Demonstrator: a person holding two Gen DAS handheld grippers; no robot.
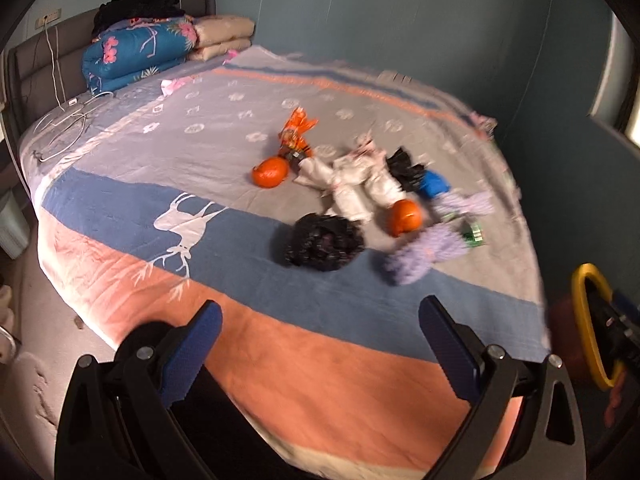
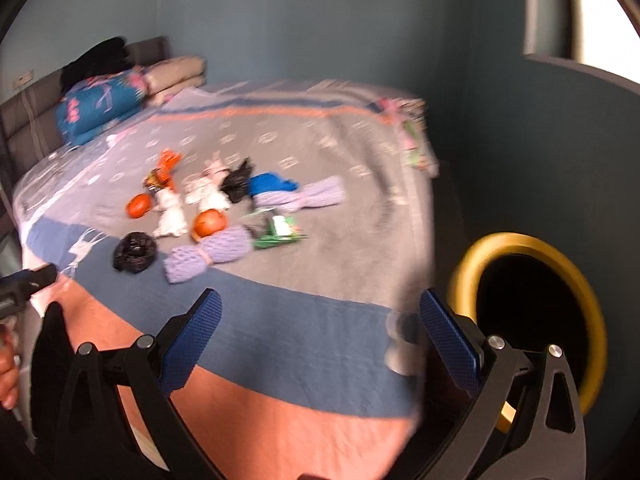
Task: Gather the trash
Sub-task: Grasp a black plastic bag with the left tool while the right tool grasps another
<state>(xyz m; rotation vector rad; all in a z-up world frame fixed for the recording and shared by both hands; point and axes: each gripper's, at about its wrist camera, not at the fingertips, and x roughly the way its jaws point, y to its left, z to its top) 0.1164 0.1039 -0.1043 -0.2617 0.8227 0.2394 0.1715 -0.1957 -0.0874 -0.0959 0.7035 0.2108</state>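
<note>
Both my tongs, left gripper [image 1: 320,344] and right gripper [image 2: 320,340], hang wide open, empty. Trash pile [image 1: 360,192] sits at 12 o'clock on the bed [image 1: 280,360], yellow-rimmed bin [image 2: 532,312] at 3.

Trash pile [image 1: 360,188] lies mid-bed [image 1: 224,128], folded bedding [image 1: 136,56] behind it (bin [image 2: 532,312] right of bed).

A bed [image 1: 120,208] fills most of the room, covered by a spread banded in grey, blue and salmon with a white deer printed on the blue stripe. At its head stands a grey padded headboard [image 1: 36,64], with folded quilts [image 1: 136,52], a beige pillow stack [image 1: 224,36] and dark clothing piled against it. The walls [image 1: 380,12] are dull blue-green. Daylight comes through a window [image 2: 600,4] on the right. Pale floor [image 1: 32,368] shows beside the bed
</note>
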